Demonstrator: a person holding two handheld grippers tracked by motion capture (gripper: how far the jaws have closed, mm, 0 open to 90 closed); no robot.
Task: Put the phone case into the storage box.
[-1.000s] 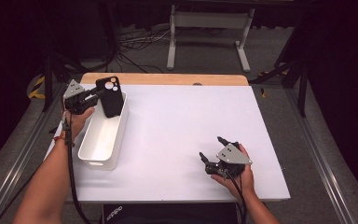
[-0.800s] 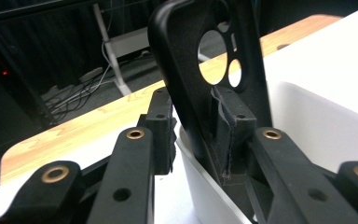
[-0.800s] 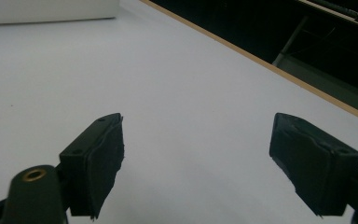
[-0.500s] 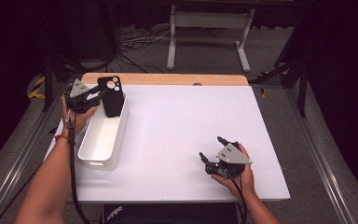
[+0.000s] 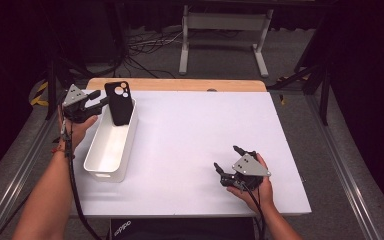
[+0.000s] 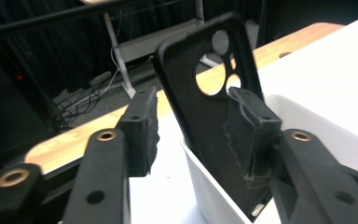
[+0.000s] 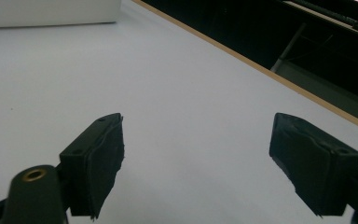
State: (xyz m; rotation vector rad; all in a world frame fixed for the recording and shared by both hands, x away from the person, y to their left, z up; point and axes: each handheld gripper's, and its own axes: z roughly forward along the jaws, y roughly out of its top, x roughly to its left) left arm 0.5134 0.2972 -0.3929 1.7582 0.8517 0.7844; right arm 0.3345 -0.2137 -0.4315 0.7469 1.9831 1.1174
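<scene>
A broad white rectangular tabletop [image 5: 195, 145] with a light wooden strip [image 5: 180, 84] along its far edge fills the middle of the high view. Beyond that edge, toward twelve o'clock, a pale metal stand [image 5: 223, 30] and loose cables [image 5: 145, 45] sit on the grey floor.

At about nine o'clock on the table lies a long white plastic bin [image 5: 111, 145], open at the top, its length running from near to far. In its far end a black phone case with round camera cut-outs [image 5: 119, 102] stands nearly upright, leaning a little, its lower edge down inside the bin and its upper part well above the rim. In the left gripper view the phone case [image 6: 209, 112] rises out of the bin's white wall [image 6: 209, 186].

The left gripper [image 5: 97, 102], held in the person's left hand [image 5: 77, 131], is at ten o'clock, just outside the bin's left wall and pointing toward three o'clock at the case. Its jaws are parted — in the left gripper view one pad [image 6: 249, 135] is against or just in front of the case's face, and the other pad [image 6: 142, 130] stands apart with a clear gap, so nothing is clamped.

The right gripper [image 5: 227, 160] rests at five o'clock near the front edge, in the right hand [image 5: 255, 192]. Its jaws are spread wide over bare white table — holding nothing.
</scene>
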